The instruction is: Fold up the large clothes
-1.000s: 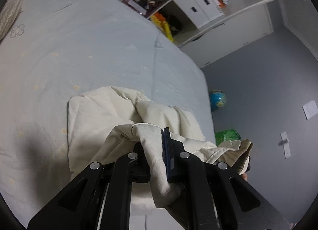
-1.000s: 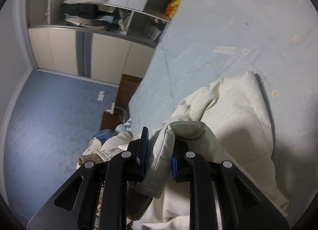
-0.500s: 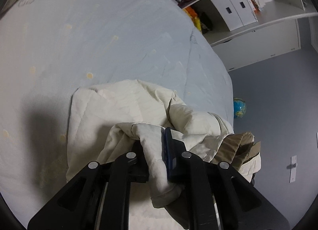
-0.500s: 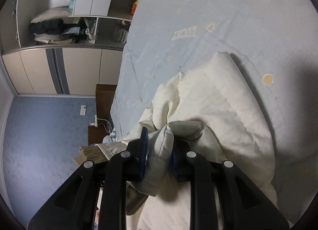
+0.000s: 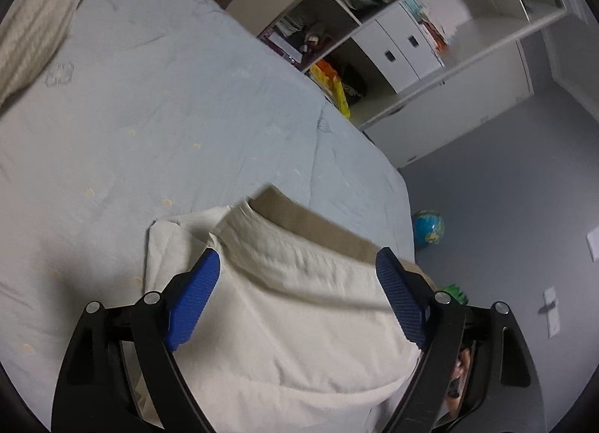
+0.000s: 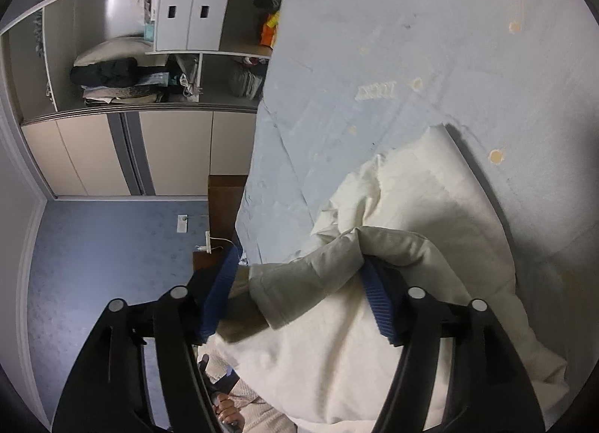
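On the near edge of the pale blue bed [image 5: 209, 103], the cream garment [image 5: 299, 313] lies folded over. Both the left gripper [image 5: 297, 276] and right gripper [image 6: 299, 283] are opening, cloth between the jaws unpressed. Release is judged underway; withdrawal and smoothing are called for next.

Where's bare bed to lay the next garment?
Free: the blue sheet past the cream garment, bordered by the beige pillow at the far corner and the bed edge by the shelves. Crowded: the near edge, where the garment lies under both tongs.
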`<action>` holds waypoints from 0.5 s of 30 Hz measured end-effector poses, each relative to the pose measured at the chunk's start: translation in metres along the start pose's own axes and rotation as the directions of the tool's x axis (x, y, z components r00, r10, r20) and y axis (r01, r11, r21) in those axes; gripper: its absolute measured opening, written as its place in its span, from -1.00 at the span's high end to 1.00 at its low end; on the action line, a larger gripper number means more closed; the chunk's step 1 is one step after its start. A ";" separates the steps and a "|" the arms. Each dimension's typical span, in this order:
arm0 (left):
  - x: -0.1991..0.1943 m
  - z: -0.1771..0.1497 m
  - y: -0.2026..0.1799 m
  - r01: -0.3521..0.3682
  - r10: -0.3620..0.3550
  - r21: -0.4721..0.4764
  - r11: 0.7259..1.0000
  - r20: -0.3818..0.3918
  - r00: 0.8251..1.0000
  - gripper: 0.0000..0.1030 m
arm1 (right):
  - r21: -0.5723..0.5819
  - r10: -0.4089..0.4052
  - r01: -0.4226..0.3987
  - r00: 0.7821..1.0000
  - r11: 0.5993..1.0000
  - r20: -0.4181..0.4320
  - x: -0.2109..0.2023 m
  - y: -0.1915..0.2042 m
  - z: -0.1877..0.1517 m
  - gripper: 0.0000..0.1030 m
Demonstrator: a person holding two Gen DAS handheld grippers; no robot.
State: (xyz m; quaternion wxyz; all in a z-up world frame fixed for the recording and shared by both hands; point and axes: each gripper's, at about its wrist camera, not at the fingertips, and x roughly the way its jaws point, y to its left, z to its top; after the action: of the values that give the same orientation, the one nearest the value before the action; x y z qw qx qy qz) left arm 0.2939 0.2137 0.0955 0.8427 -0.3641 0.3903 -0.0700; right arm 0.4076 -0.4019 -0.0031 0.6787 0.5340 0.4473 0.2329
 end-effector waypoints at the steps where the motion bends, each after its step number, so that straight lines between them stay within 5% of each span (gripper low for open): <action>1: -0.002 -0.003 -0.007 -0.008 0.008 0.030 1.000 -0.004 1.000 -0.58 | -0.005 0.005 -0.005 1.000 1.000 0.009 -0.003 0.003 -0.002 -0.31; 8: 0.015 -0.046 -0.072 -0.145 0.159 0.279 0.949 -0.031 0.987 -0.59 | -0.069 0.084 -0.079 0.994 0.995 0.070 -0.024 0.041 -0.013 -0.52; 12: 0.031 -0.074 -0.096 -0.160 0.190 0.366 0.917 -0.048 0.981 -0.61 | -0.116 0.171 -0.157 0.978 0.981 0.122 -0.042 0.062 -0.016 -0.54; 15: 0.044 -0.091 -0.114 -0.166 0.206 0.425 0.890 -0.052 0.977 -0.62 | -0.187 0.148 -0.131 0.986 0.974 0.082 -0.043 0.081 -0.026 -0.54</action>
State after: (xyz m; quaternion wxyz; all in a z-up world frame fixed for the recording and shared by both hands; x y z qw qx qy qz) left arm 0.2786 0.0626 0.1055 0.8843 -0.1323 0.4390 -0.0882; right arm 0.3777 -0.3967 0.0870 0.7270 0.5105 0.3528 0.2939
